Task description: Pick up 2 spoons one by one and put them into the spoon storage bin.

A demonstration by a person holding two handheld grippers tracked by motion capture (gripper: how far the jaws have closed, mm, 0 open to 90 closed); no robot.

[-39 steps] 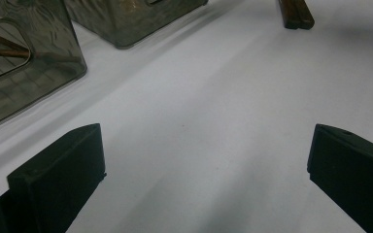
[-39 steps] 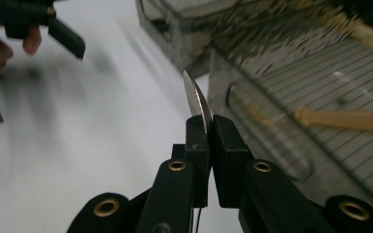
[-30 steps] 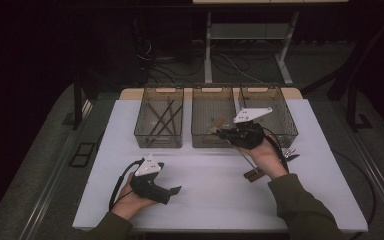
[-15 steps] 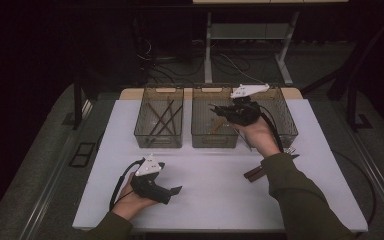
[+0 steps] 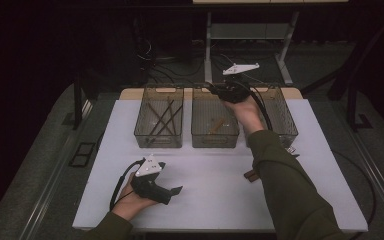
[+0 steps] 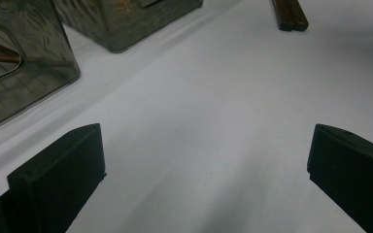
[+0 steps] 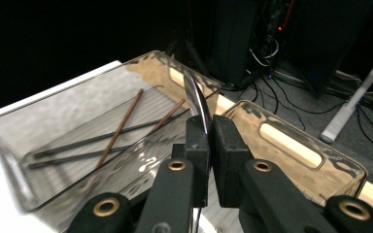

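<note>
The right gripper (image 7: 208,145) pinches a spoon (image 7: 196,104) (no lettering legible).

Thin metal utensil (image 7: 197,104), narrow and shiny, slightly curved; clamped upright between the right gripper's (image 7: 208,138) fingers (image 7: 196,141); raised above the middle bin (image 5: 214,121), near that bin's far rim.

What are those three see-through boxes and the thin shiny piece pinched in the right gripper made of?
The bins look like smoke-tinted clear plastic: glossy, and the sticks show through the walls. The thin piece in the right gripper looks like polished metal, mirror-bright and curved, perhaps cutlery.
</note>
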